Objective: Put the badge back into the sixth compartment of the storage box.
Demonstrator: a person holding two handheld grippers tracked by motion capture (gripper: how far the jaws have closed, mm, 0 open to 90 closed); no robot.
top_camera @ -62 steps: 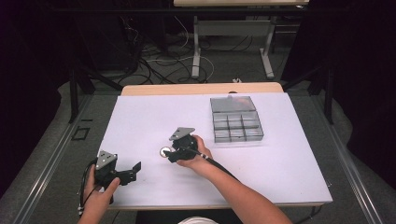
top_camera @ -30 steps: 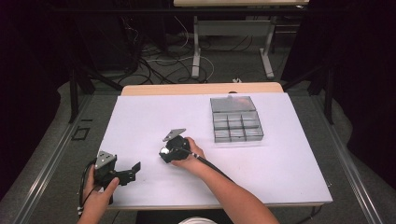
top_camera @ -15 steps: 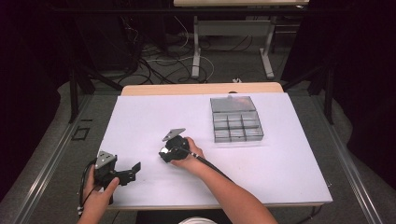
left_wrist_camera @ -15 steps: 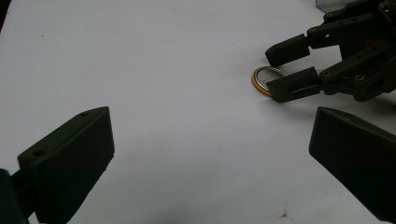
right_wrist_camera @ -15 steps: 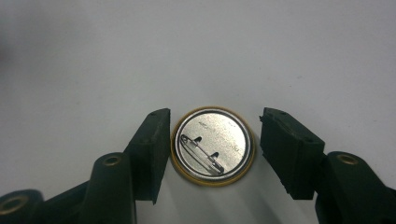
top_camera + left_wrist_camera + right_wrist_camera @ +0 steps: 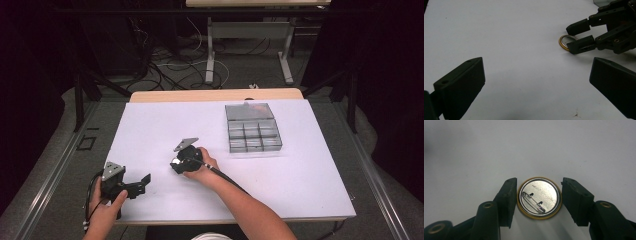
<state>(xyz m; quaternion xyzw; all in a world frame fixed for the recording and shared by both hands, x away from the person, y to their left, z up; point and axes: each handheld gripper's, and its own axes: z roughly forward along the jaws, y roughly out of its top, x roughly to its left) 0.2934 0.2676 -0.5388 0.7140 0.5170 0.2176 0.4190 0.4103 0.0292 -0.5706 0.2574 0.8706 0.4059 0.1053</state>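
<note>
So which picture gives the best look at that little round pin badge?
The right gripper view: the pin badge lies face down between the jaws, its silver back and safety pin plain. The left gripper view catches its gold edge; from the high view it's too small to make out.

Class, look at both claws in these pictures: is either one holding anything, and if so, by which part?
The right claw brackets a pin badge lying pin-side up, its jaws beside opposite rim edges; a closed grip cannot be confirmed. The left claw is open, holding nothing.

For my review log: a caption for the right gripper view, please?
Right tongs bracket a face-down pin badge on the white table.
</note>
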